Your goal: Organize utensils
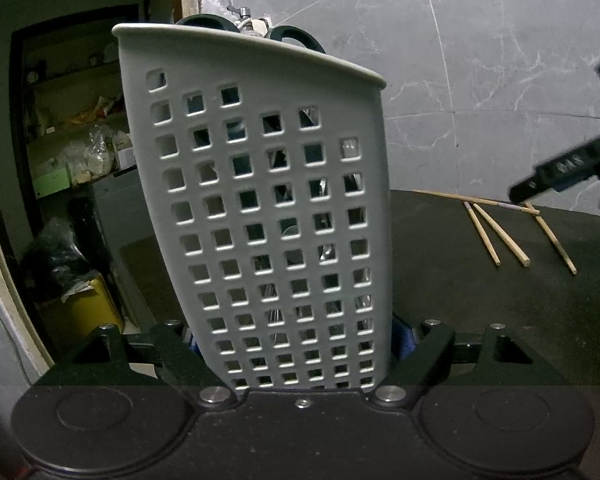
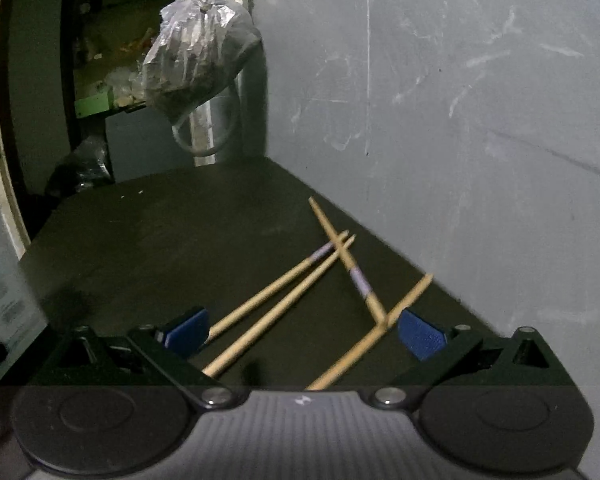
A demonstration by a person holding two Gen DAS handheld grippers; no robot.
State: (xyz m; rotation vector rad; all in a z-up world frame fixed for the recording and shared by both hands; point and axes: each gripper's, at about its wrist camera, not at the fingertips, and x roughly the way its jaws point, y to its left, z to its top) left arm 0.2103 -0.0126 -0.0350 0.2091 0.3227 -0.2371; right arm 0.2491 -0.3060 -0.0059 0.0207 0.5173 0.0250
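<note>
Partway through: four chopsticks lie loose on the tabletop between the spread jaws of the right hand-held gripper, while the left hand-held gripper brackets the part-filled basket, contact unclear.

Left claw pads mostly hidden behind holder.

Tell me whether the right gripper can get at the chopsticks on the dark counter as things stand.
Probably yes. The right gripper is open just above the chopsticks, with nothing lying between them. The chopsticks cross each other, so picking out just one may be awkward.
</note>
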